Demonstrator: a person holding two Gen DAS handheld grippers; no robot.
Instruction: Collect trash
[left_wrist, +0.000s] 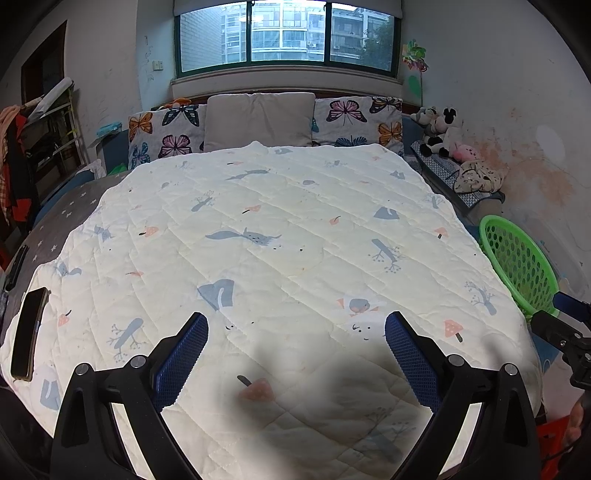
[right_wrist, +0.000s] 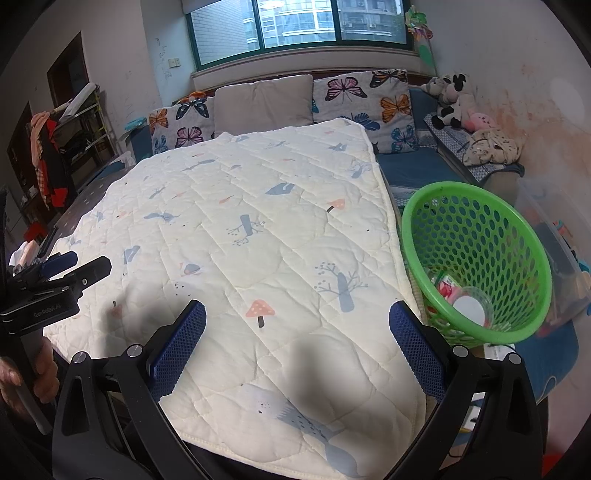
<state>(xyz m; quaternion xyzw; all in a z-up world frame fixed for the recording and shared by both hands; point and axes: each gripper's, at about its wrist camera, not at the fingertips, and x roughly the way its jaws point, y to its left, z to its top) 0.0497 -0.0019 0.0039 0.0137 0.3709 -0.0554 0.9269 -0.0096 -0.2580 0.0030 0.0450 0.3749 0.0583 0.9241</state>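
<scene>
A green perforated basket (right_wrist: 476, 236) stands to the right of the bed, tilted toward me, with a clear plastic cup (right_wrist: 471, 306) and a red-and-white wrapper (right_wrist: 447, 286) inside. Its rim also shows in the left wrist view (left_wrist: 517, 258). My left gripper (left_wrist: 295, 325) is open and empty above the near end of the white printed quilt (left_wrist: 280, 229). My right gripper (right_wrist: 297, 314) is open and empty above the quilt's near right part (right_wrist: 258, 221), just left of the basket. I see no loose trash on the quilt.
A dark phone (left_wrist: 29, 332) lies on the quilt's left edge. Pillows (left_wrist: 258, 122) line the headboard under the window. Plush toys (right_wrist: 458, 99) and cloth sit on a ledge at right. A clear plastic bin (right_wrist: 554, 236) stands behind the basket. A clothes rack (left_wrist: 22, 147) stands at left.
</scene>
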